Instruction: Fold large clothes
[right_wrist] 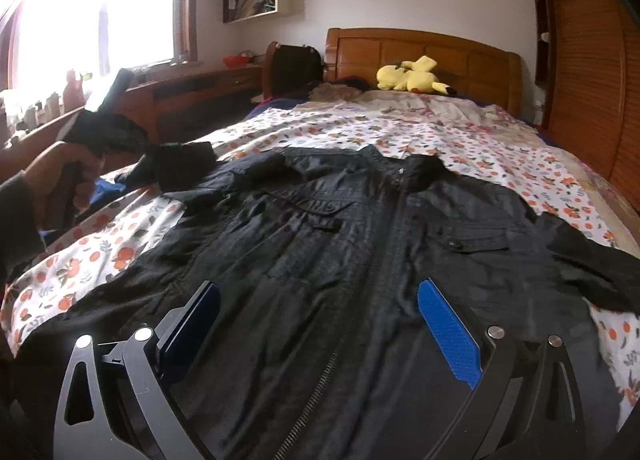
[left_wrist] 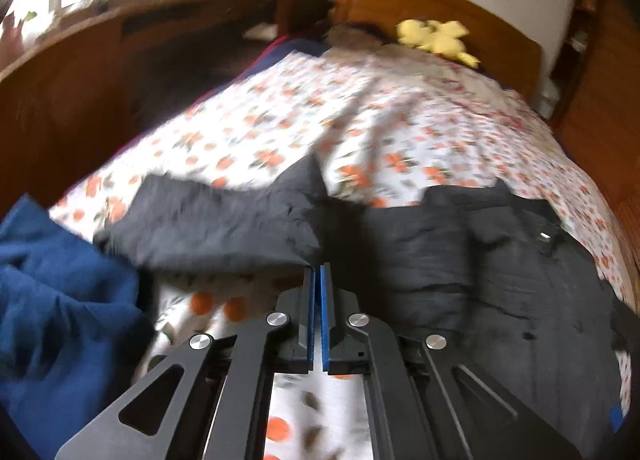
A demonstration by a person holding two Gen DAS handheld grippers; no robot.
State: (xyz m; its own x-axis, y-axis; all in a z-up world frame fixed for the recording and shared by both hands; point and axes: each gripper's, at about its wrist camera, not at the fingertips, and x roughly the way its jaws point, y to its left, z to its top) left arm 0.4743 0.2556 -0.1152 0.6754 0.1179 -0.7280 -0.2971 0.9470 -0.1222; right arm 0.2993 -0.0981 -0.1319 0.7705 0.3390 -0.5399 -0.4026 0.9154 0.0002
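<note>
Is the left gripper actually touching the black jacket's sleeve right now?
Touching. In the left wrist view the left gripper has its blue-padded jaws closed, with the black jacket sleeve running into their tips. The right wrist view shows that sleeve lifted toward it.

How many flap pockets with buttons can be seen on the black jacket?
2: one flap pocket left of the zipper, one right of it, on the black jacket's chest. Lower ones may be hidden.

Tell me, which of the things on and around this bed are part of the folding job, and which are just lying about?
Part of the job:
- black jacket, spread flat on the bed
- its sleeve, pinched in the left gripper
- right gripper, open above the jacket

Just lying about:
- yellow plush toy by the headboard
- blue garment at the bed's edge
- floral bedspread
</note>
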